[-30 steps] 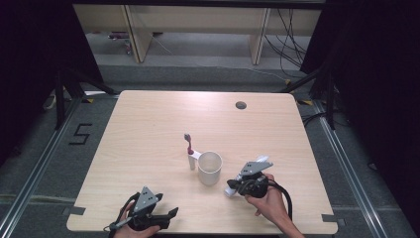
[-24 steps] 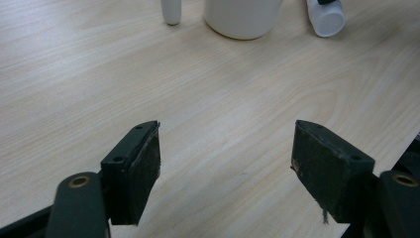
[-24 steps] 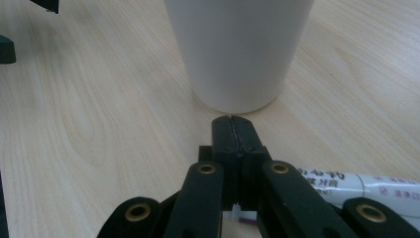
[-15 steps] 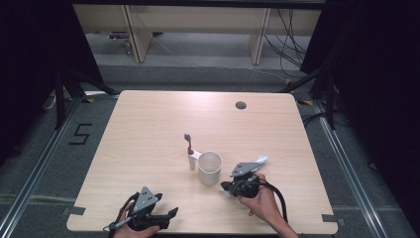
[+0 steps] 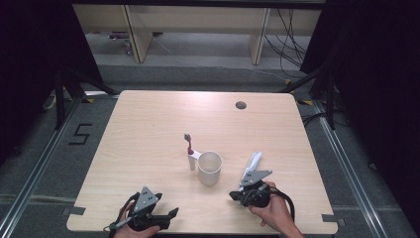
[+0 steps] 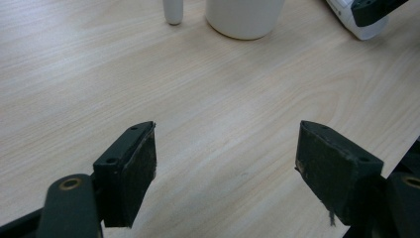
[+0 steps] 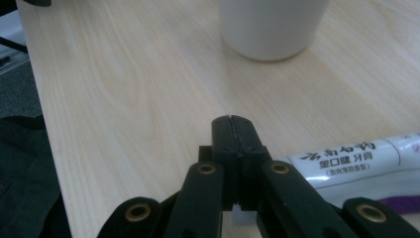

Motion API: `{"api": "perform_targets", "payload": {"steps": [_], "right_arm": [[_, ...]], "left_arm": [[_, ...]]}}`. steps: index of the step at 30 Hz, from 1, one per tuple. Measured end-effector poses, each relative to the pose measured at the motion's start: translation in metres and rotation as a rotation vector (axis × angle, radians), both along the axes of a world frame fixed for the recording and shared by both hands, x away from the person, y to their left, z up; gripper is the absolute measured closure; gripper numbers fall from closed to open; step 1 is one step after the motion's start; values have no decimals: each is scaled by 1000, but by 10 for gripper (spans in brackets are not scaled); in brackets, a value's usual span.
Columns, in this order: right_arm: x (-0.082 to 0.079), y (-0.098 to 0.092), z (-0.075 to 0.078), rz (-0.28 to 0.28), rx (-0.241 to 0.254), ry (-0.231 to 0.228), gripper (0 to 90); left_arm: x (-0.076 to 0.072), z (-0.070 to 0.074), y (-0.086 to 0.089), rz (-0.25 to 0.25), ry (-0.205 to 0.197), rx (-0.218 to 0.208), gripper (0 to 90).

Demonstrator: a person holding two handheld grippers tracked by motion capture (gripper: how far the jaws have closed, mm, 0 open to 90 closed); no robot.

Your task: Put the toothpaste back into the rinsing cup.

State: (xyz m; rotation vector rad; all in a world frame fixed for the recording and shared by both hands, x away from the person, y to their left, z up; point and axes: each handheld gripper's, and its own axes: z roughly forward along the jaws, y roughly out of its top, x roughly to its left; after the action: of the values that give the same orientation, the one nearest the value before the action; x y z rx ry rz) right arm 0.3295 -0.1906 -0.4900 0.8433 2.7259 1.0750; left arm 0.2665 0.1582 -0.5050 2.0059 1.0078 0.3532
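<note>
A white cup (image 5: 209,167) stands near the table's middle, with a red-handled toothbrush (image 5: 188,147) upright in a white base just left of it. A white toothpaste tube (image 5: 253,163) lies flat to the cup's right. My right gripper (image 5: 233,195) is in a hand beside the tube's near end and points at the cup. Its jaws (image 7: 232,124) are pressed together with nothing between the tips, and the tube (image 7: 346,158) lies along their right side. My left gripper (image 5: 171,215) rests at the front edge. Its jaws (image 6: 225,148) have just been opening and stand wide over bare wood.
The wooden table (image 5: 148,129) has a small round cable hole (image 5: 241,105) at the back right. Dark floor, metal rails and a painted "5" (image 5: 80,134) surround it. In the left gripper view the cup (image 6: 245,17) and toothbrush base (image 6: 173,10) stand ahead.
The right hand and its gripper have shifted slightly towards the front edge. The tube, cup and toothbrush stand where they were. The left hand has kept its place.
</note>
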Motion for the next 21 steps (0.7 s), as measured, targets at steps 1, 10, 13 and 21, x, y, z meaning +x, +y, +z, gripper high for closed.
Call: {"api": "perform_targets", "payload": {"steps": [1, 10, 13, 21], "right_arm": [[-2, -2, 0, -4, -5, 1, 897], [-17, -36, -2, -47, 7, 24, 897], [-23, -51, -1, -64, -7, 44, 897], [-29, -87, -1, -139, 3, 50, 897]], "left_arm": [[0, 0, 0, -3, 1, 1, 235], [0, 0, -1, -1, 7, 0, 236], [0, -1, -2, 0, 4, -1, 236], [0, -1, -2, -5, 10, 5, 236]]}}
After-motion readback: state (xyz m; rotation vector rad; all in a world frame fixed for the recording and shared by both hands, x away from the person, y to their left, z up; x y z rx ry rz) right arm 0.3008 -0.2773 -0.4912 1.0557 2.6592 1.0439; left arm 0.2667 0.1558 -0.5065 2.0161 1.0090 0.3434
